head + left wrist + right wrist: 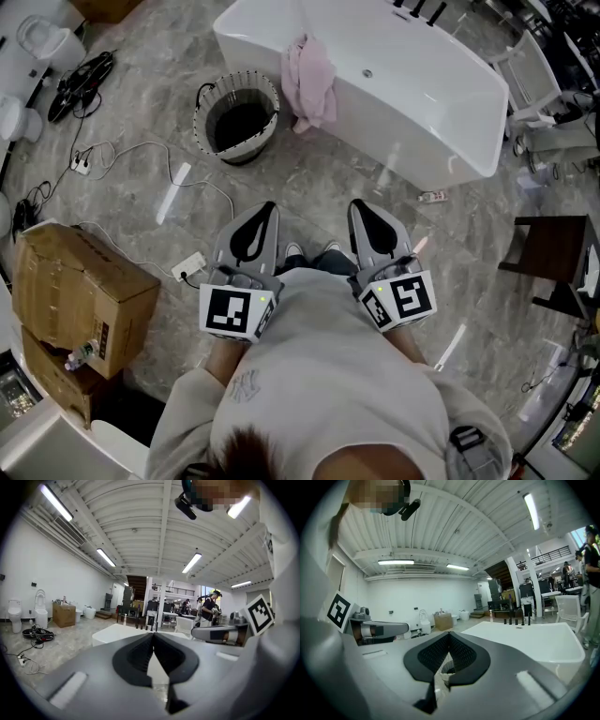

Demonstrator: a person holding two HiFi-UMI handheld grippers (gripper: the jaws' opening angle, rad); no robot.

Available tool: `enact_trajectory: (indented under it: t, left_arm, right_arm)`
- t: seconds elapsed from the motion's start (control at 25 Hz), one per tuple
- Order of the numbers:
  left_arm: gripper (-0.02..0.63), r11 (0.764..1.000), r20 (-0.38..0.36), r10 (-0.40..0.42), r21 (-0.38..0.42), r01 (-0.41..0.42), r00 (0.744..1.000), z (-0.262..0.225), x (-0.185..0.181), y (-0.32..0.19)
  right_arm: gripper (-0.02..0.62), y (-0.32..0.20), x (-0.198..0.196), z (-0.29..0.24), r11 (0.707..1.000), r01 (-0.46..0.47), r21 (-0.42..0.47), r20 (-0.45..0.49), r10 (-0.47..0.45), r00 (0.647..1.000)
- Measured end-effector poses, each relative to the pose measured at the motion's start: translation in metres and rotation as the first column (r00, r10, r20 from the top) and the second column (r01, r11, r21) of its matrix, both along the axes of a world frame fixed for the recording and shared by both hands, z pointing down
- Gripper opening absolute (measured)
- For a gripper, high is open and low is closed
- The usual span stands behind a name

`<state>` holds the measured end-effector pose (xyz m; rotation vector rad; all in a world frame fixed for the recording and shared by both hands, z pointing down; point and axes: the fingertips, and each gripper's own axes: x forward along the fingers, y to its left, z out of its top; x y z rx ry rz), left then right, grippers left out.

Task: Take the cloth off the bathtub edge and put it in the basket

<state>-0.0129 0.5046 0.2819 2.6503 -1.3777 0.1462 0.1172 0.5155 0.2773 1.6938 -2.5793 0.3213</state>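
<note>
Open marble floor (309,187) running ahead to the wicker basket (201,129) and white bathtub (403,141), white cables (131,145) and a power strip (187,267) trailing across the left, cardboard boxes (80,300) hemming that side, dark stool (553,248) at right, small object (433,196), perhaps a tube, beside the tub.

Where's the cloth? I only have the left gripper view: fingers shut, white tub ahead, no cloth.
Observer: The head view shows the pink cloth draped over the bathtub rim, at its left end in that view.
Operator: Basket?
Observer: The basket stands on the floor just left of the cloth, beside the bathtub.
Operator: Right gripper?
Observer: The right gripper has its fingers together, with nothing between them.
</note>
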Motion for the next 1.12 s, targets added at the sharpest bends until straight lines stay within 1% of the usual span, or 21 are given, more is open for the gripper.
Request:
enact_trajectory:
  t: [0.08, 0.36, 0.6, 0.88, 1.12]
  left_arm:
    - [0.049, 1.0, -0.007, 0.0, -0.002, 0.0, 1.0, 0.0, 0.0, 0.001]
    - [0.049, 1.0, -0.004, 0.021, -0.015, -0.021, 1.0, 0.003, 0.014, 0.0]
    - [0.049, 0.999, -0.002, 0.035, -0.009, -0.035, 0.999, 0.004, 0.028, -0.012]
    - [0.048, 0.999, 0.006, -0.019, -0.03, 0.019, 1.0, 0.005, 0.051, -0.049]
    - [0.049, 0.994, 0.031, -0.103, -0.019, 0.104, 0.994, 0.003, 0.064, -0.078]
  right_arm:
    - [0.0, 0.002, -0.001, 0.0, 1.0, 0.0, 0.006, -0.014, 0.0, 1.0]
    - [0.0, 0.001, 0.009, 0.007, 1.0, -0.01, -0.025, -0.019, 0.01, 1.0]
    - [0.0, -0.015, 0.025, 0.015, 0.999, -0.007, -0.042, -0.013, 0.007, 1.0]
    - [0.0, -0.055, 0.055, 0.015, 0.998, 0.036, -0.05, -0.017, -0.037, 0.999]
    - [0.0, -0.091, 0.087, 0.01, 0.996, 0.077, -0.051, -0.031, -0.079, 0.996]
